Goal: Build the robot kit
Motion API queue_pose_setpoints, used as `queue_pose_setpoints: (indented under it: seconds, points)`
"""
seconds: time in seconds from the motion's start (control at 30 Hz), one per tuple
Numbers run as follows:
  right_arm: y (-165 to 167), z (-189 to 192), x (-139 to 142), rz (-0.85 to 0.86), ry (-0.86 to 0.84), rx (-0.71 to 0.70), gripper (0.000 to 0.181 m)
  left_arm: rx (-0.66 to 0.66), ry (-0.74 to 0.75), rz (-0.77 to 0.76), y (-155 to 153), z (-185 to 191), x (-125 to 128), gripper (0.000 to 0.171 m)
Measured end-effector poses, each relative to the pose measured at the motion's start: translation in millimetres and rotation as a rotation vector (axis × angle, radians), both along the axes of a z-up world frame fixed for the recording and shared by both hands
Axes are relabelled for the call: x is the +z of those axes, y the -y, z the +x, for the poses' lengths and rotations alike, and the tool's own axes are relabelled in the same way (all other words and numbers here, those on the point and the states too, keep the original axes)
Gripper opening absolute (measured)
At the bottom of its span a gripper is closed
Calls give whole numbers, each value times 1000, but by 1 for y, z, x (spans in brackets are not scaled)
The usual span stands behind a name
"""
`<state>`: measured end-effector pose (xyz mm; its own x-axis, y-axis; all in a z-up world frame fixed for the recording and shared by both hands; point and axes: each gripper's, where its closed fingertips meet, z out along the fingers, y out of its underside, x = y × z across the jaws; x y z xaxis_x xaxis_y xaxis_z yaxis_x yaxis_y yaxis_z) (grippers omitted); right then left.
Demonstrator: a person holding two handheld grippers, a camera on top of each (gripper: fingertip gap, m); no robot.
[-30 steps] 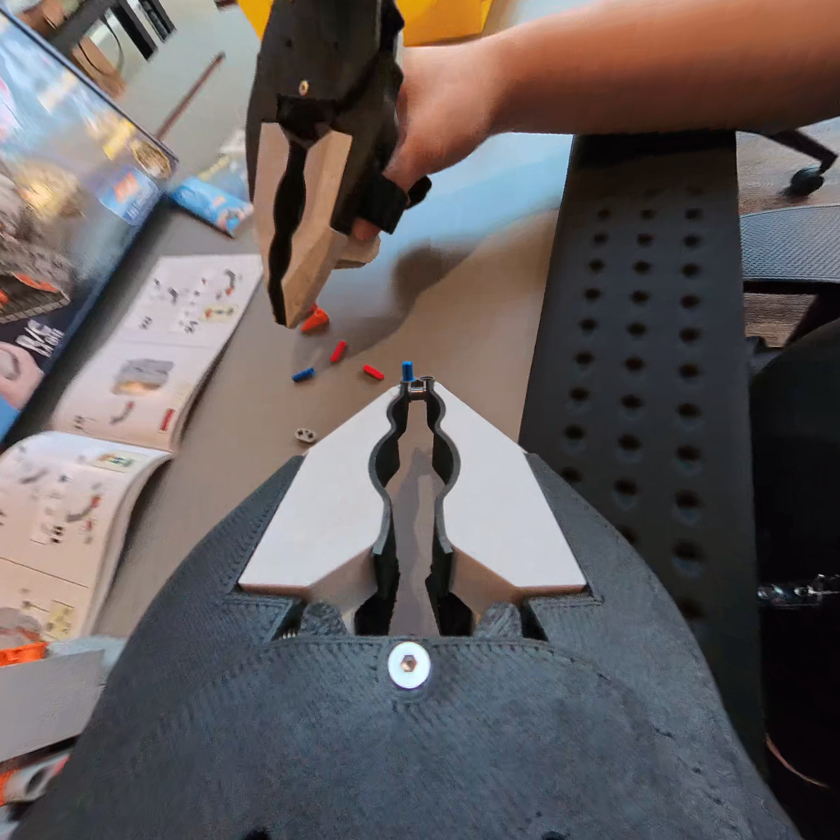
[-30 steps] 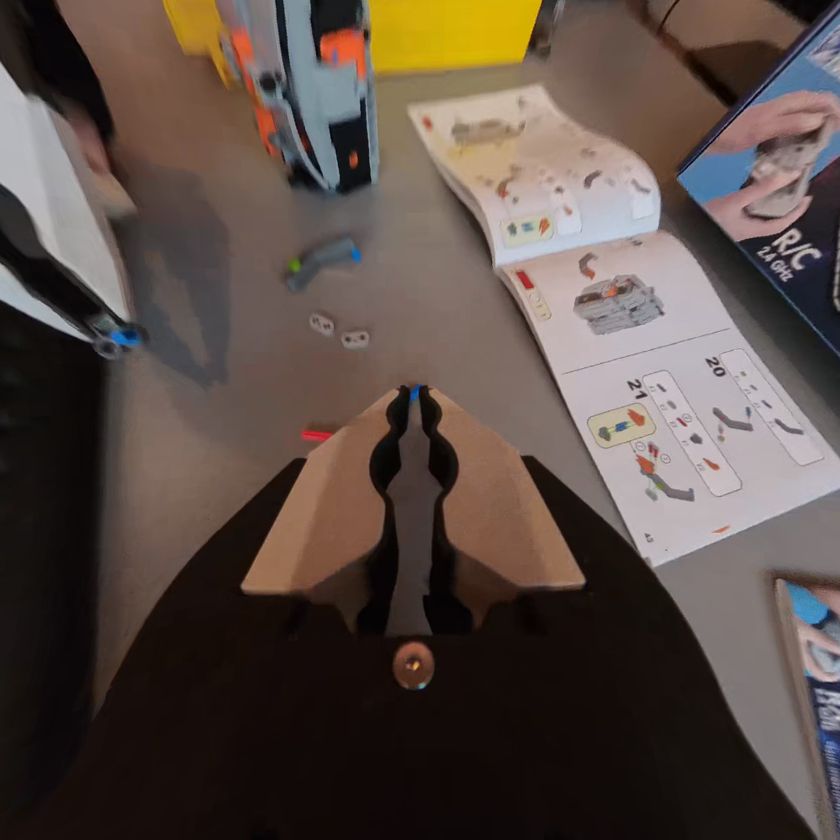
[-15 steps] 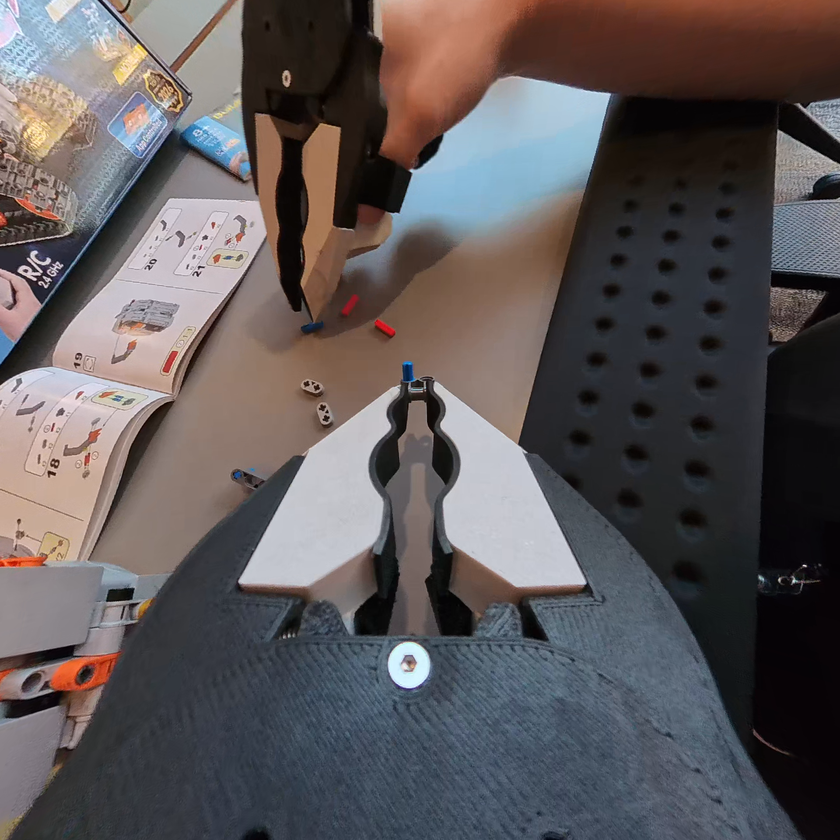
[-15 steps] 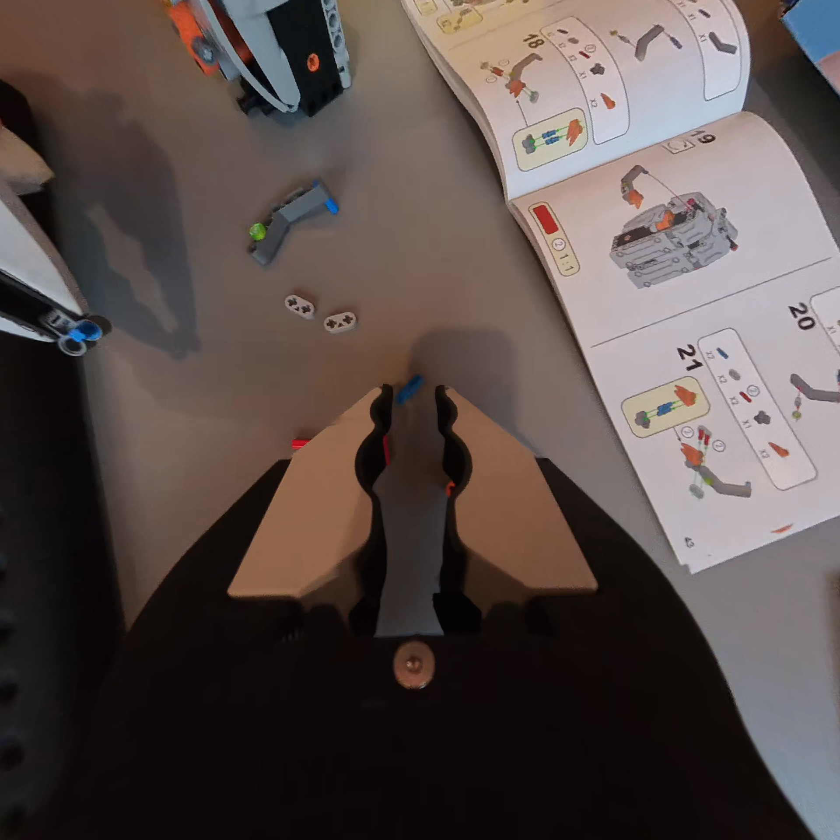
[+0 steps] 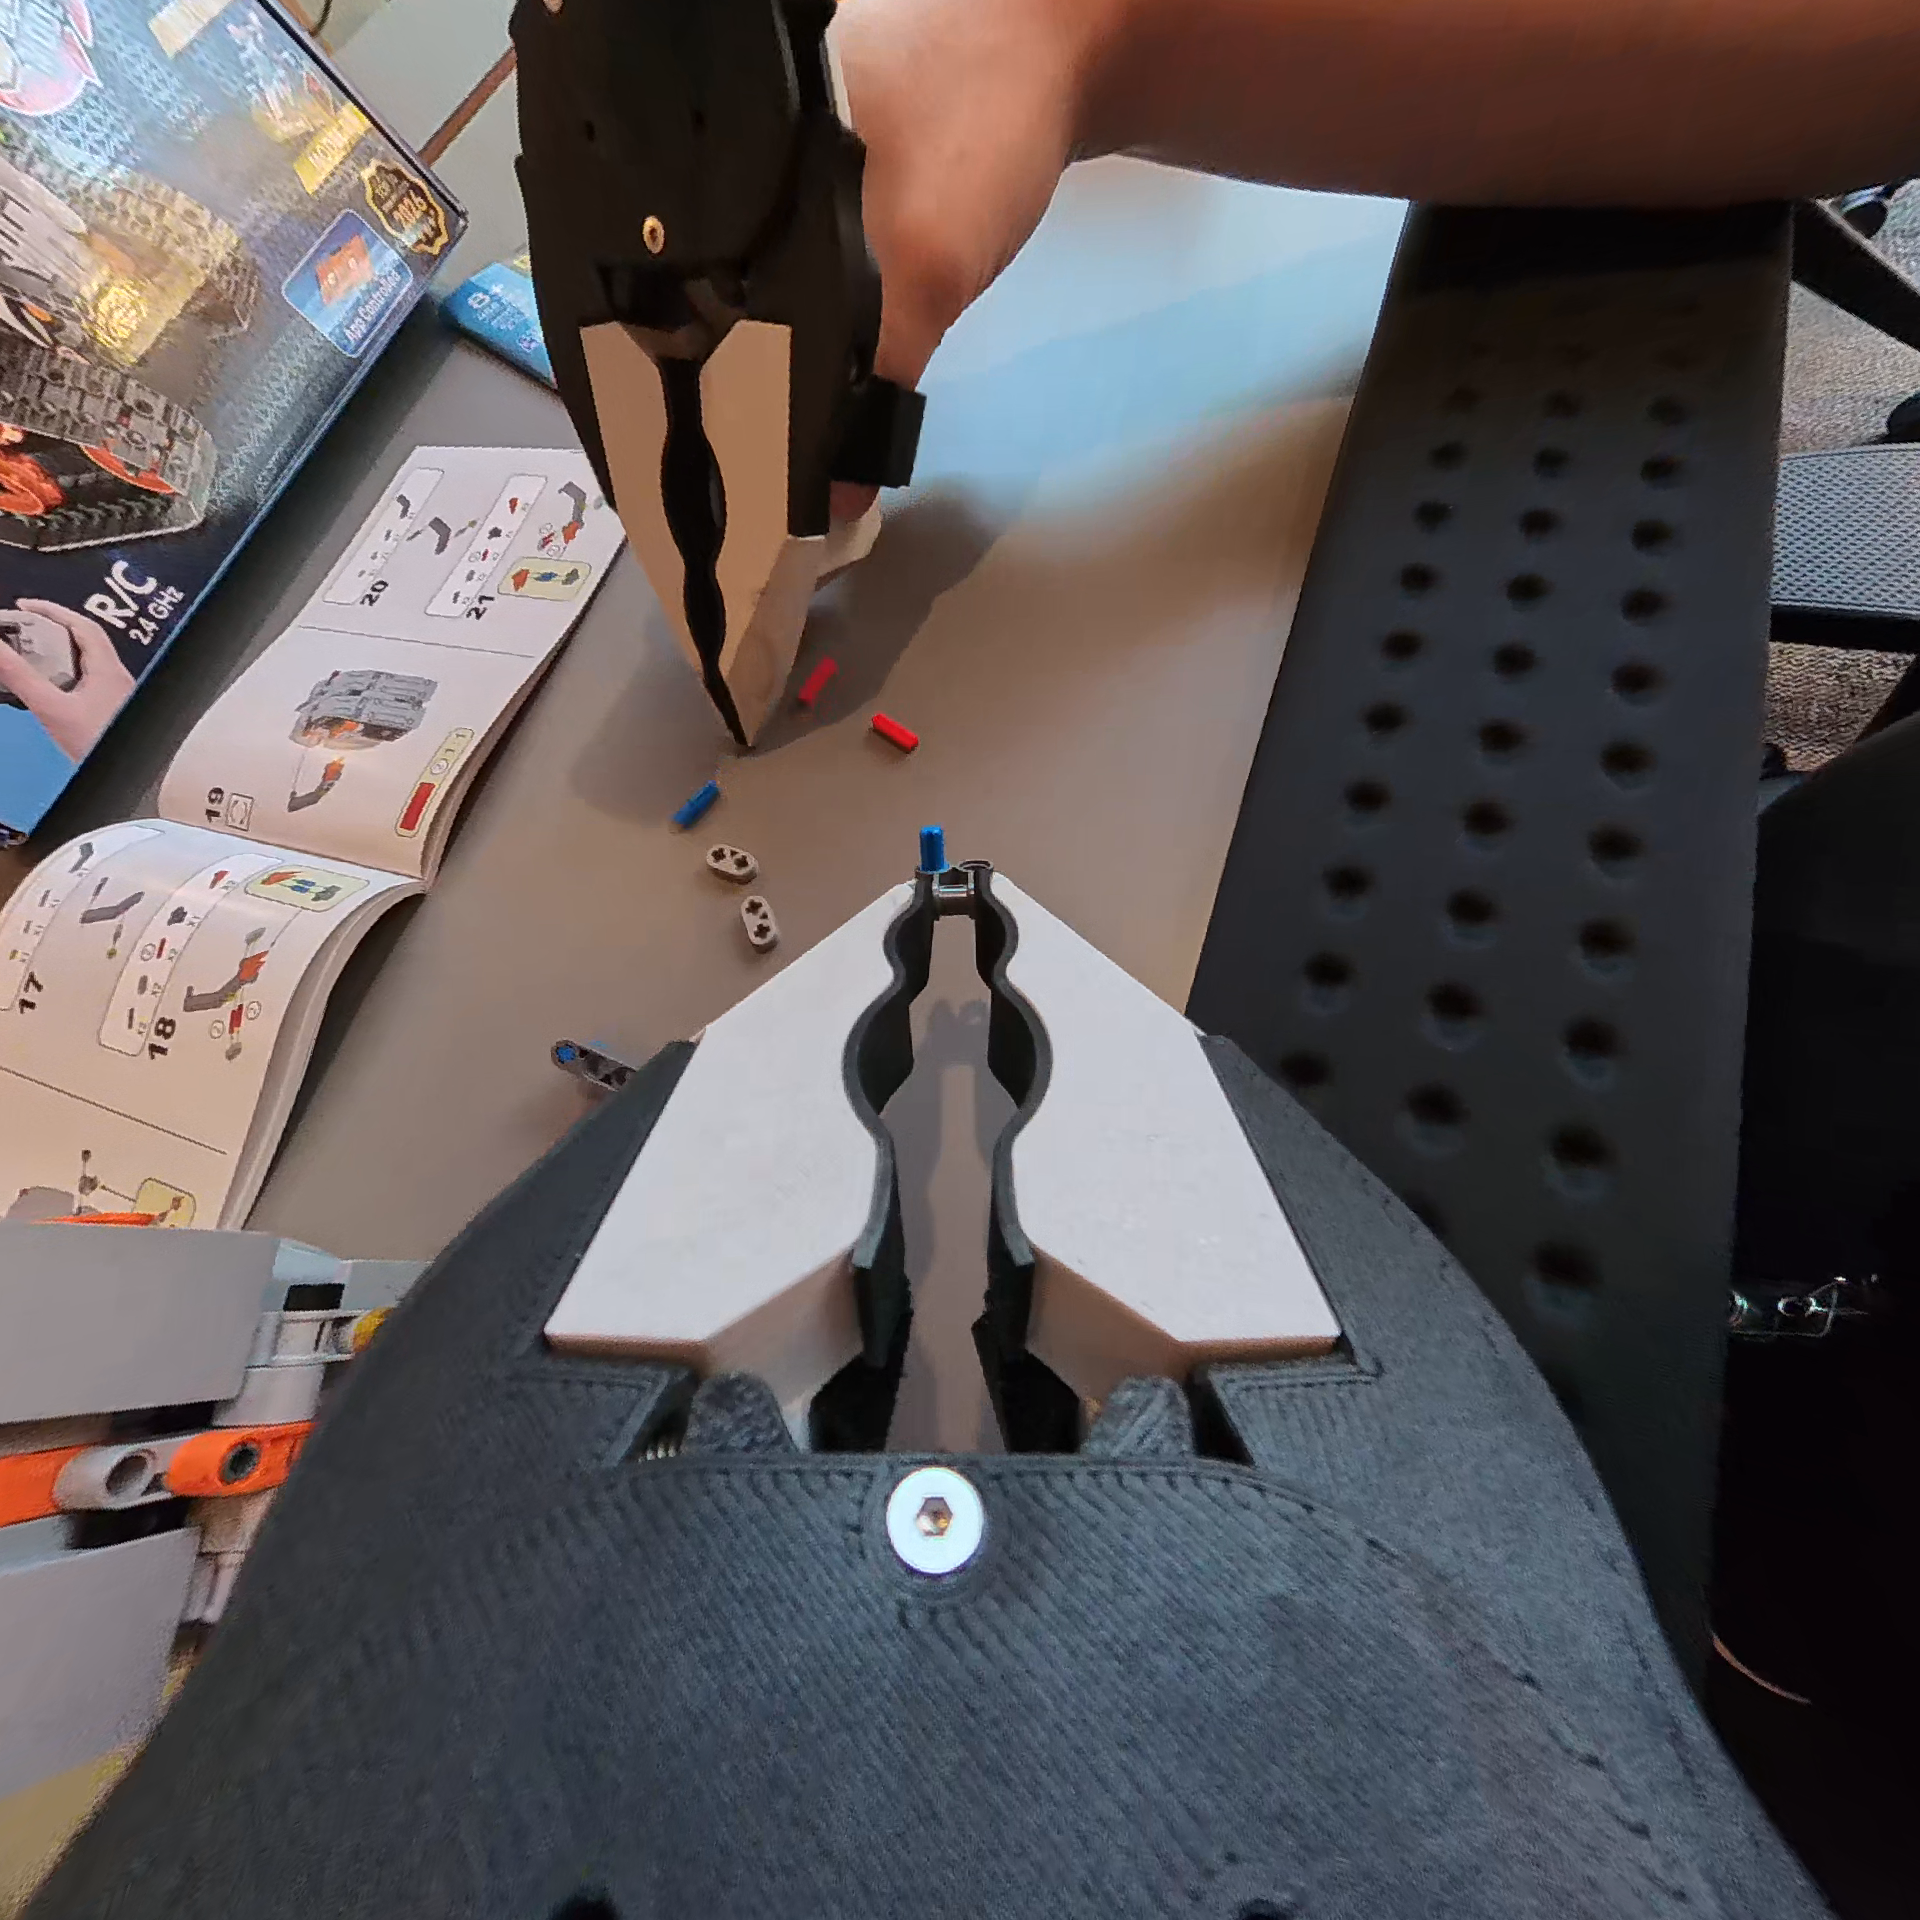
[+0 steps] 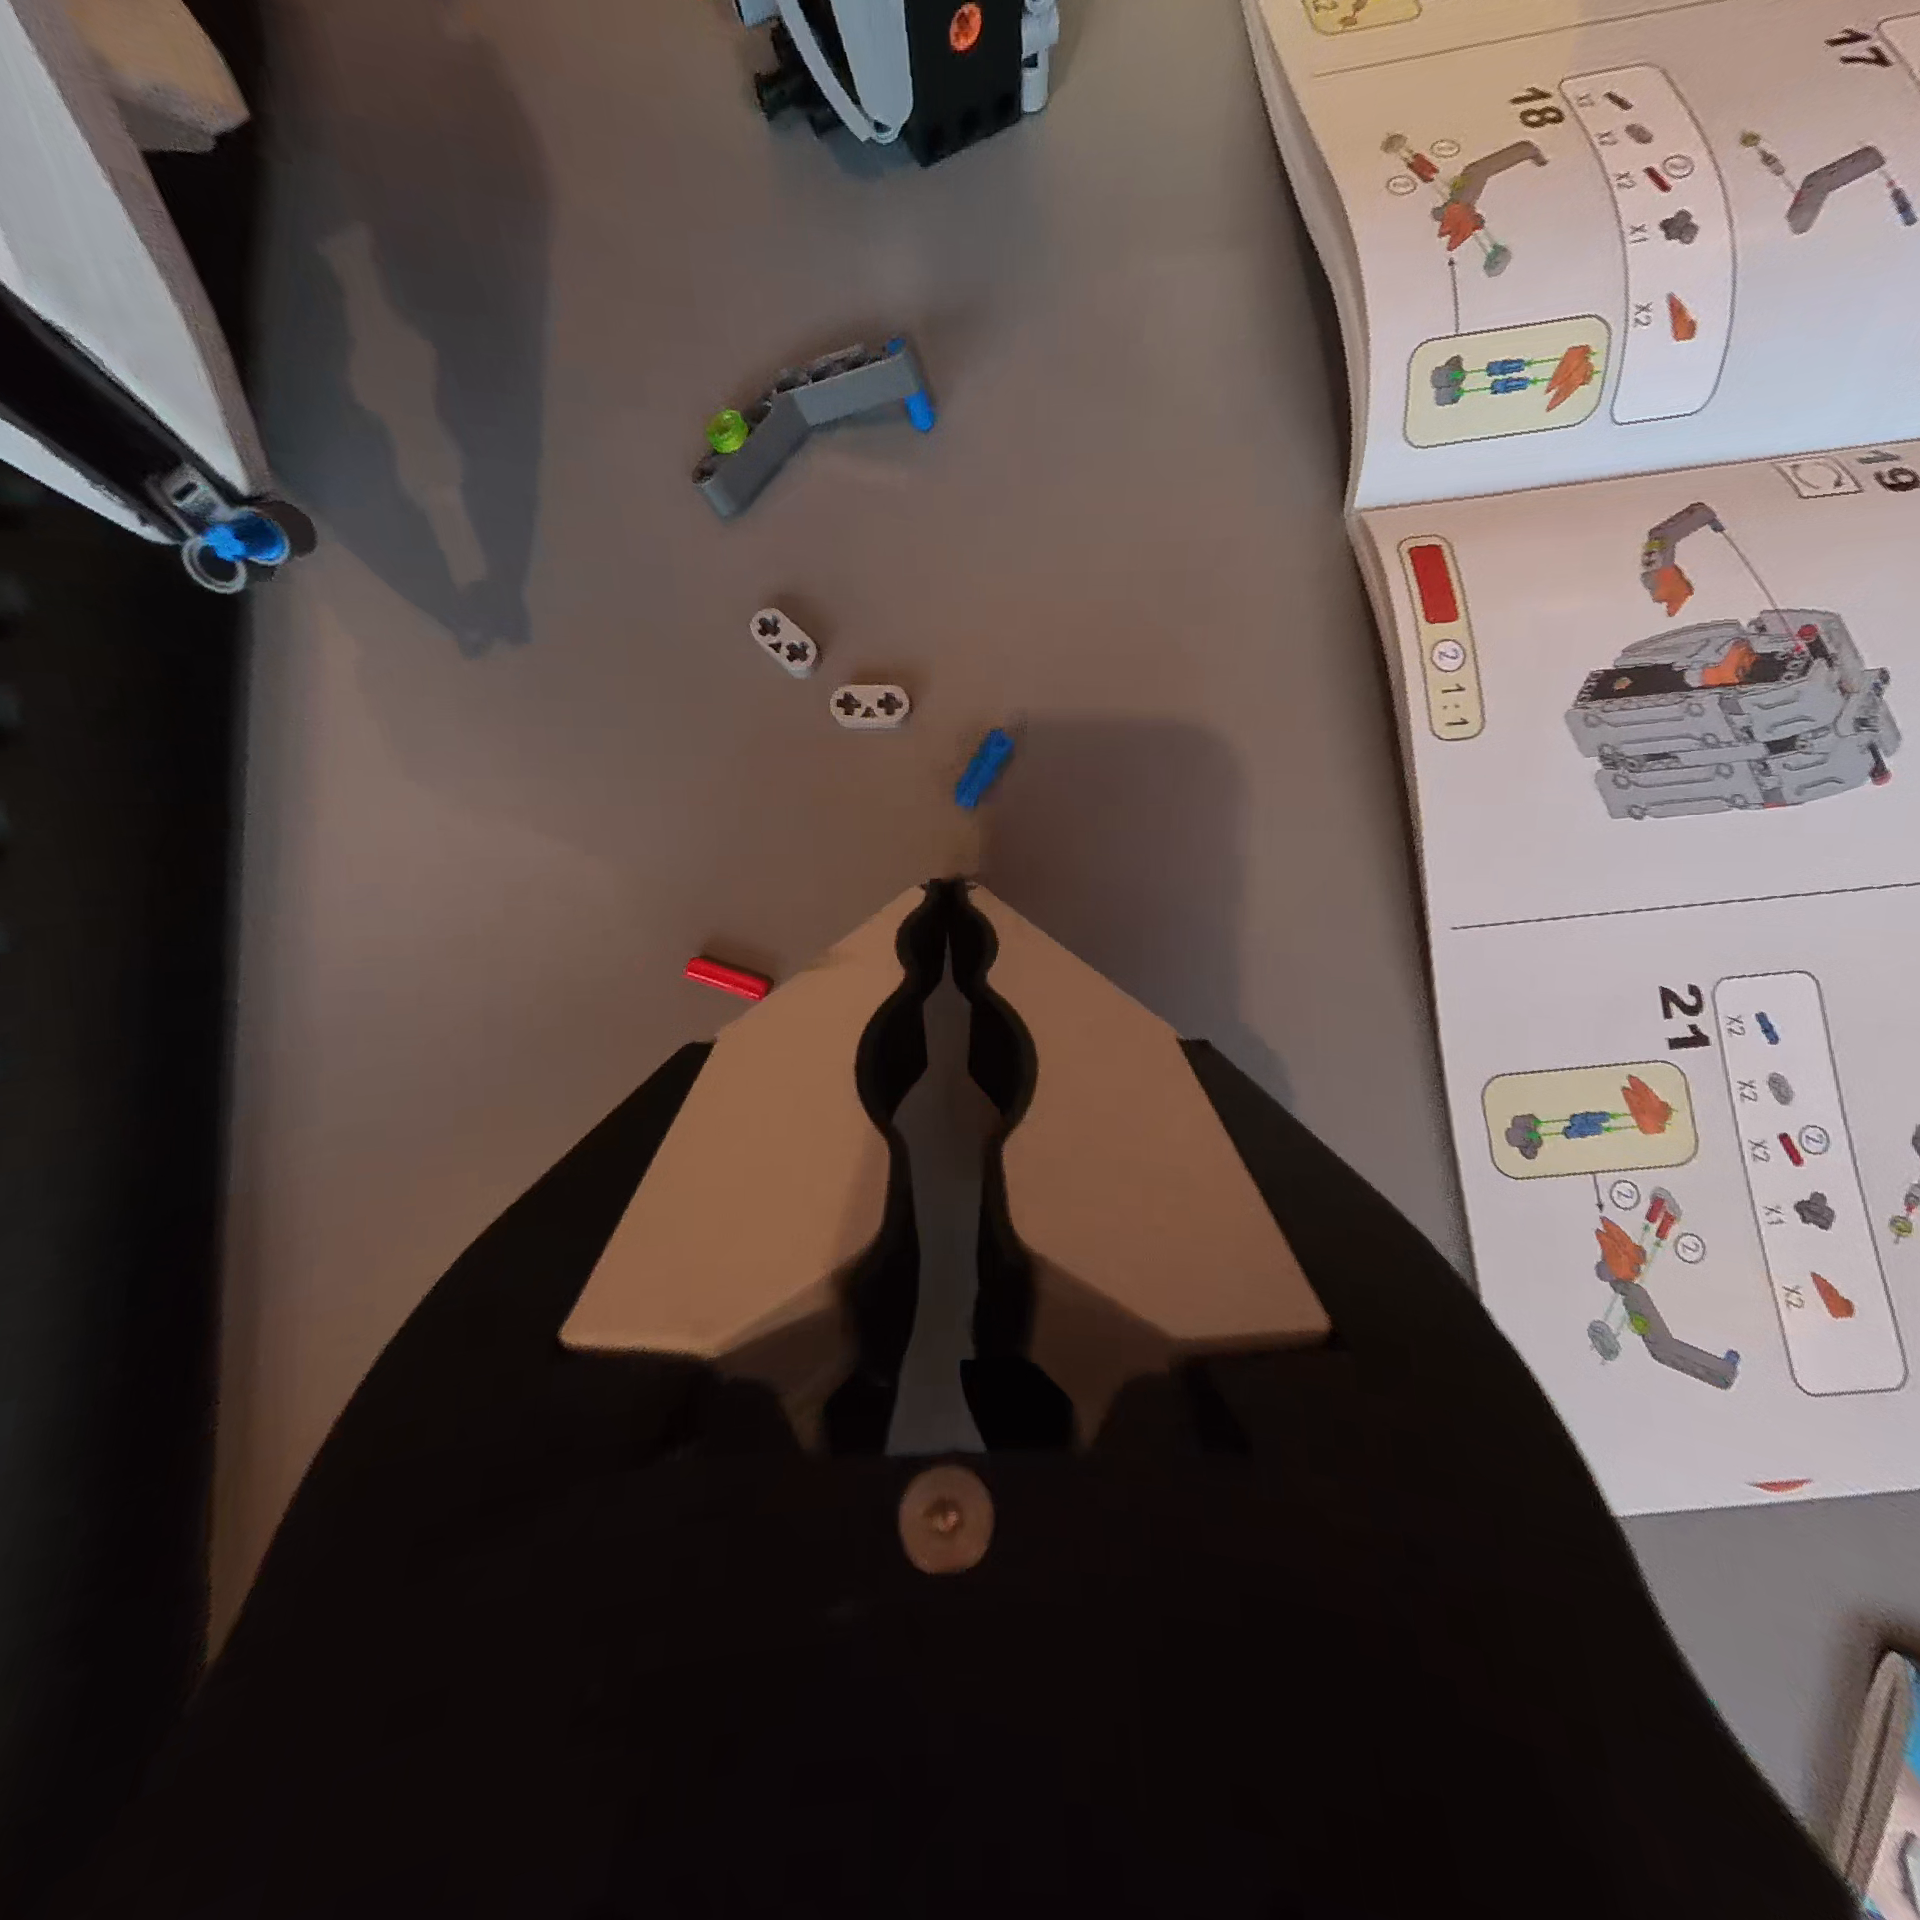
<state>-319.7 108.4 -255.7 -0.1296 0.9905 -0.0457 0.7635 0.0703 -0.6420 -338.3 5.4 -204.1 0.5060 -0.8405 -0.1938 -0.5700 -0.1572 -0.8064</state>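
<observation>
My left gripper (image 5: 951, 883) is shut on a small grey connector with a blue pin (image 5: 930, 847) sticking up from it, held above the grey table. It also shows at the left edge of the right wrist view (image 6: 234, 545). My right gripper (image 6: 943, 885) is shut and empty, with its tips down near the table. A loose blue pin (image 6: 982, 767) lies just ahead of its tips; this blue pin also shows in the left wrist view (image 5: 694, 802). A red pin (image 6: 727, 975) lies beside its left finger. Two light grey two-hole links (image 6: 783, 640) (image 6: 870, 704) lie farther ahead.
A grey bent beam (image 6: 810, 416) with a green stud lies beyond the links. An open instruction booklet (image 6: 1662, 727) lies to the right and a printed box (image 5: 156, 364) behind it. A part-built grey and orange model (image 5: 125, 1455) and a black perforated panel (image 5: 1507, 727) flank the table. About 12 centimeters separates my left fingertips from my right.
My right gripper came down to the table, opened, let the blue pin go and shut again behind it. My left gripper kept its hold and barely moved.
</observation>
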Motion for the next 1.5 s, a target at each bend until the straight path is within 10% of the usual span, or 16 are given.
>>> queue_pose_setpoints:
  seconds: [0.83, 1.5]
  points:
    - [-9, -25, 2, -23, -84, -400, 23, 27, -13, 17, -1, -7, -6, 6]
    - [25, 26, 17, 287, -35, 79, 4, 45, 8, 5, -10, 2, -7, 6]
